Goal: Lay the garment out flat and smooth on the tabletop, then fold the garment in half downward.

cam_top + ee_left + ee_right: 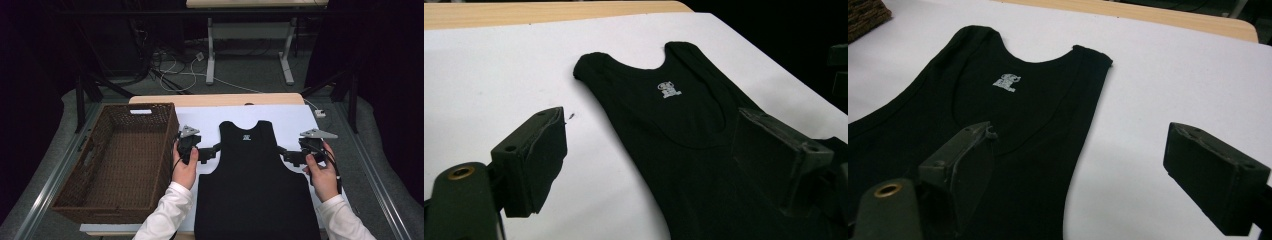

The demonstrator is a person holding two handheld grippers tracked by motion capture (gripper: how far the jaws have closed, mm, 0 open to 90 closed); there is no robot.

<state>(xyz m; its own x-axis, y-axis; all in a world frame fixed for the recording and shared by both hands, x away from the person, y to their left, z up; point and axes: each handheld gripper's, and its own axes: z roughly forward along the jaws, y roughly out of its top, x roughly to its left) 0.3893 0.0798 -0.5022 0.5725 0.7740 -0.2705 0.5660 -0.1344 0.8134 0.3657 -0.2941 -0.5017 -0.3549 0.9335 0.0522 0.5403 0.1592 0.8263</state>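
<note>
1 black tank top (pixel 252 180) lies lengthwise, neck pointing away from the person.

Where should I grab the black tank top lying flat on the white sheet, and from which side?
Probably the armhole edges. The black tank top lies flat and face up, so only its edges can be pinched. The left gripper and right gripper already come in from either side, open, each straddling an edge below the shoulder straps. Slide one of the fingers under the fabric edge, low and level with the white sheet.
</note>
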